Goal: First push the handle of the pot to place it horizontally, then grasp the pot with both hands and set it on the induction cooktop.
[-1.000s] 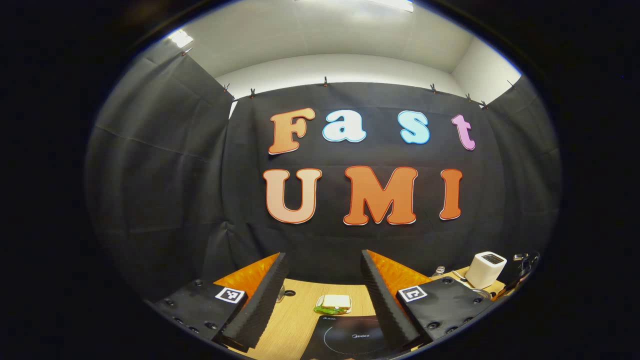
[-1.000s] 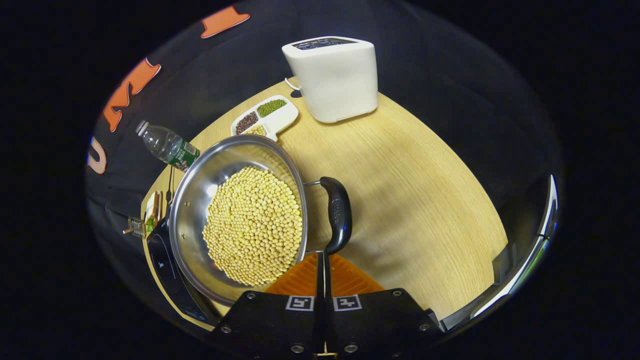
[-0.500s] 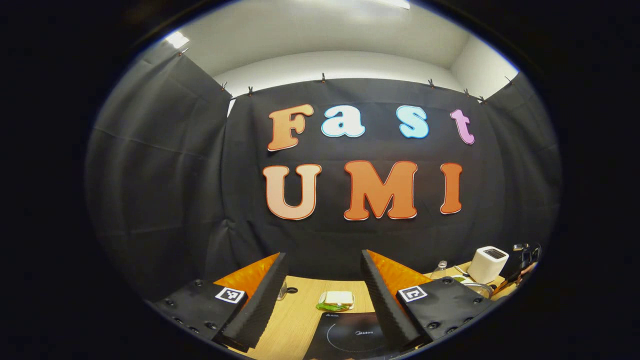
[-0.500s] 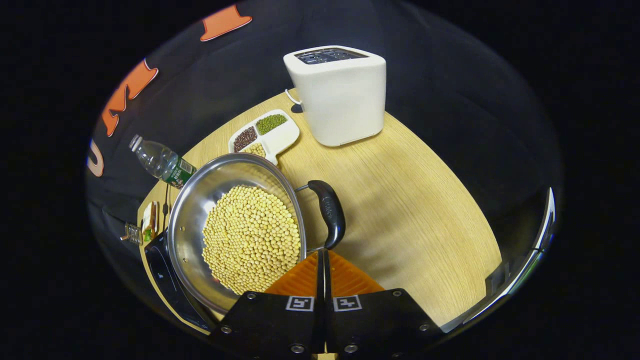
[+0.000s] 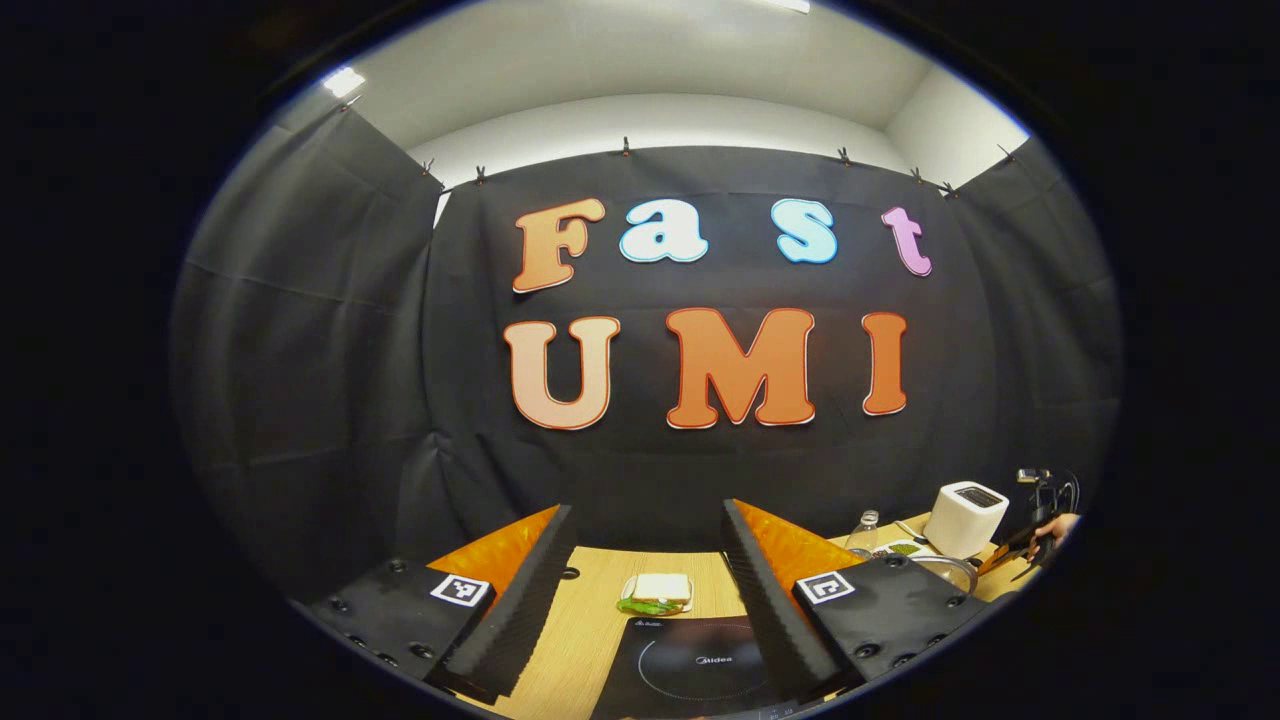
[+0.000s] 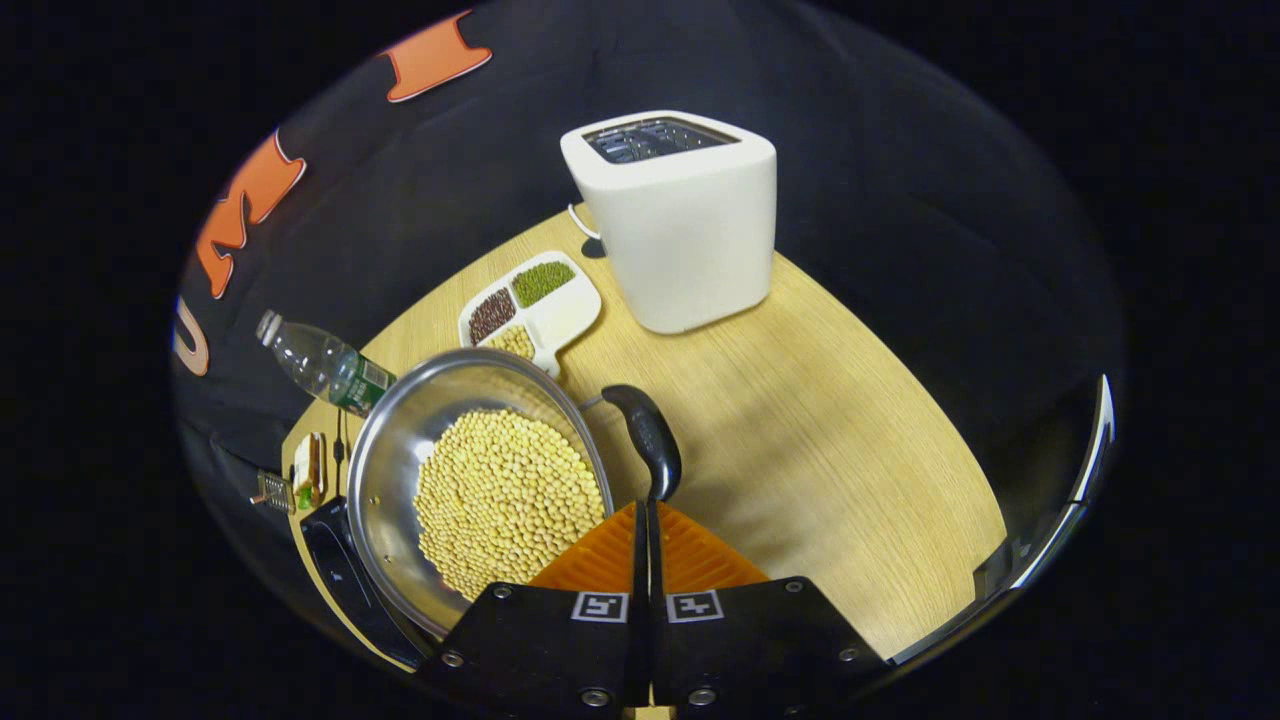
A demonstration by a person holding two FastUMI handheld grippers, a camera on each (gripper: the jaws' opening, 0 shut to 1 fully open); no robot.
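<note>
Bottom centre of the right gripper view, the right gripper (image 6: 646,520) has its fingers pressed together, tips right at the near end of the pot's black handle (image 6: 648,441), so the push looks underway. The steel pot (image 6: 400,470) of soybeans (image 6: 505,500) sits on the worktop (image 6: 820,430), overlapping the induction cooktop (image 6: 335,545) at lower left. In the left gripper view, the left gripper (image 5: 648,560) holds its fingers apart above the cooktop. Two-handed lift remains.

We see a shiny metal pot (image 6: 470,480) full of little yellow beans, just ahead and left of our right tongs. Its black handle (image 6: 648,440) touches their tips. The flat black cooktop (image 5: 700,665) lies low between our left tongs' fingers.
</note>
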